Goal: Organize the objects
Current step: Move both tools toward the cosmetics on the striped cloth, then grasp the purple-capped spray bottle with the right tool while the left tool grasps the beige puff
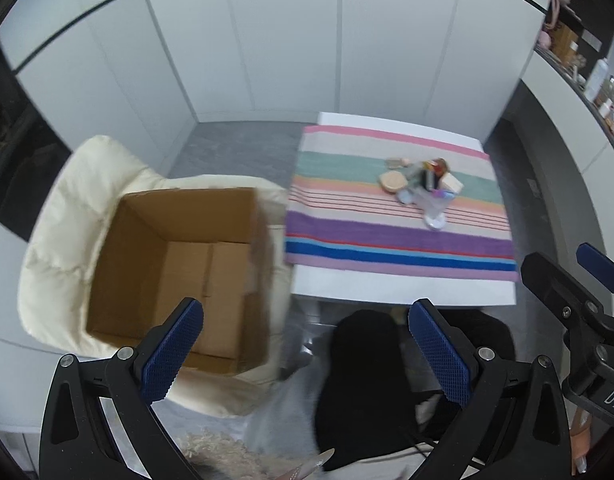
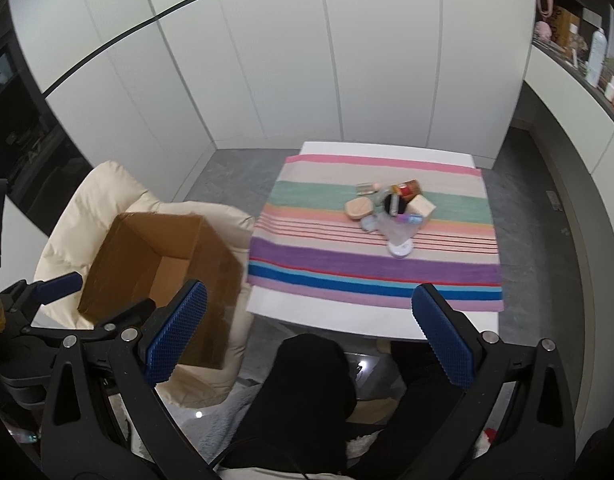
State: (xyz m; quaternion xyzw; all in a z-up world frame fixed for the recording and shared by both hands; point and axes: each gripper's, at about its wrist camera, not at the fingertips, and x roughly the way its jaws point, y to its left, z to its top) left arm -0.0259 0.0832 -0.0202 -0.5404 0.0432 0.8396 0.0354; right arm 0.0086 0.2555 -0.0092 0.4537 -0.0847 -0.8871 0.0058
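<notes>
The left gripper [image 1: 307, 356] hangs with its blue-padded jaws spread wide and nothing between them. Below its left finger sits an open brown cardboard box [image 1: 179, 276] on a cream padded chair [image 1: 67, 216]. Beside it, a white table [image 1: 403, 290] carries a striped multicoloured cloth [image 1: 387, 240] with a cluster of small items [image 1: 423, 188].

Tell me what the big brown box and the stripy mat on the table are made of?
The brown box looks like plain cardboard: matte tan walls, with folded flaps meeting in seams on its floor. The stripy mat seems to be woven cloth, maybe cotton: a soft, dull surface lying flat on the white table, though the weave is too blurry to be sure.
</notes>
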